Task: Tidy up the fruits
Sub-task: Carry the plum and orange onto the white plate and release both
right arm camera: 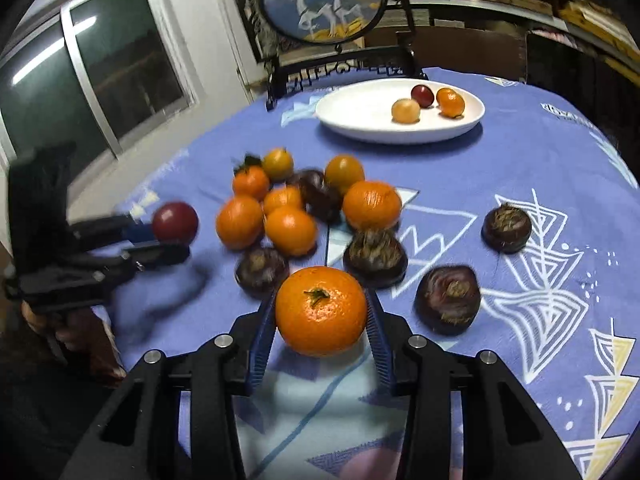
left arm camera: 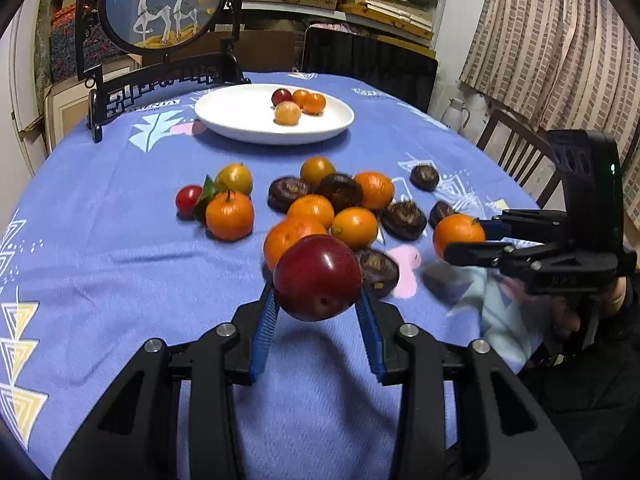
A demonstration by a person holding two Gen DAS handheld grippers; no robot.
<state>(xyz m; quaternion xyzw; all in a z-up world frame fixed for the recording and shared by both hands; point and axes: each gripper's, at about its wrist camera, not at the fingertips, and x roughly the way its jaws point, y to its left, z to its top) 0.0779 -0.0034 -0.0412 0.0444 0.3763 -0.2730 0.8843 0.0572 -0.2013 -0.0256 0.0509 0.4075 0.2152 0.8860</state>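
Table under blue patterned cloth [left arm camera: 120, 264]: loose fruit lies in a cluster at its centre, tangerines [left arm camera: 230, 216] mixed with dark water chestnuts [right arm camera: 447, 299].

White plate [left arm camera: 236, 120], at the far side and well apart from the cluster: it contains four pieces, one dark red, two orange, one pale yellow-orange. Most of its surface is bare.

Left gripper [left arm camera: 318, 304]: fingers clamped on a red plum [left arm camera: 318, 276], held clear of the cloth.

Right gripper [right arm camera: 320, 320]: fingers clamped on a tangerine [right arm camera: 321, 310], also lifted, near the table edge.

Risks, as judged: both fruits are round and smooth-skinned, gripped near their widest line, so a quick swing toward the plate could roll either one out. Both tools heading for one plate could collide. A piece dropped onto the shallow plate could knock the fruit already there over the rim.
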